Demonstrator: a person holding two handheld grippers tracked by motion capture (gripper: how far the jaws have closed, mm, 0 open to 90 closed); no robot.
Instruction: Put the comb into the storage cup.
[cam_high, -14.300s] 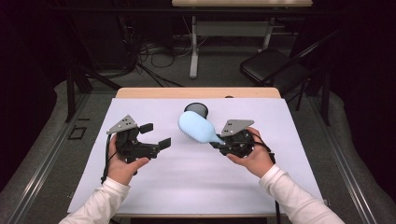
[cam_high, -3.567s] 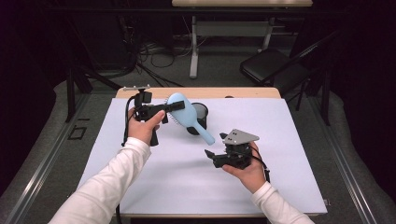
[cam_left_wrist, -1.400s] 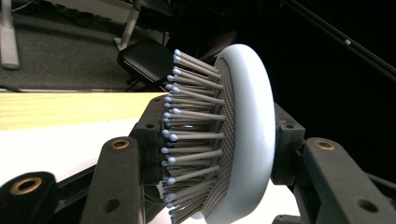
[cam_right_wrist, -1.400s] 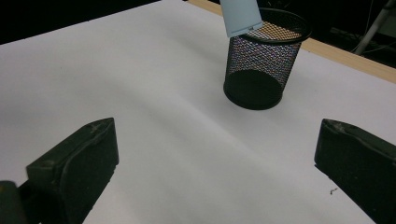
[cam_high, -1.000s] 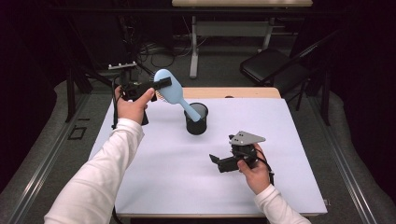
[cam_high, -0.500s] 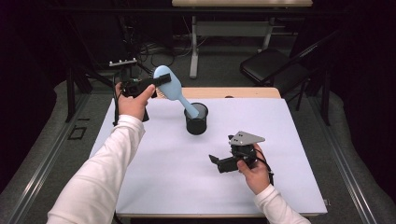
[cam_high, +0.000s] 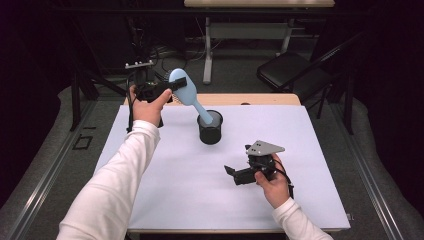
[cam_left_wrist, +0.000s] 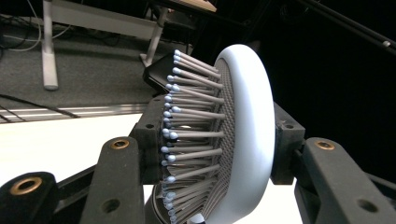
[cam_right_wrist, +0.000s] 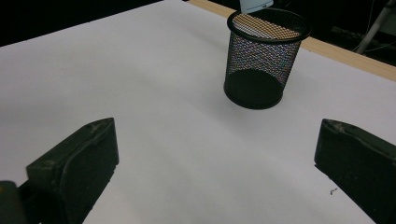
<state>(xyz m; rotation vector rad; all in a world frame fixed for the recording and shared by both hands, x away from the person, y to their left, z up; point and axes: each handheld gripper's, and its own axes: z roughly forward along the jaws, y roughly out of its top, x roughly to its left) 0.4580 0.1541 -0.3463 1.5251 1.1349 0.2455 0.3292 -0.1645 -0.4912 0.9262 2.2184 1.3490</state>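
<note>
A pale blue hairbrush (cam_high: 186, 95) hangs tilted over the back left of the table, head up and to the left, its handle end just above the rim of a black mesh cup (cam_high: 210, 128). My left gripper (cam_high: 172, 89) is shut on the brush head (cam_left_wrist: 233, 140), one pad on the bristle side and one on the smooth back. In the right gripper view the cup (cam_right_wrist: 264, 58) stands upright on the white table with the handle tip (cam_right_wrist: 254, 5) above it. My right gripper (cam_high: 231, 173) rests low on the table, open and holding nothing (cam_right_wrist: 215, 154).
A white sheet covers the table (cam_high: 175, 190), with a wooden edge (cam_high: 260, 99) at the back. Behind the table stand a black folding chair (cam_high: 292, 72), another table's legs and cables on the grey floor. Dark rails run along both sides.
The brush handle has swung slightly lower toward the cup's mouth. The right gripper has stayed where it was.
</note>
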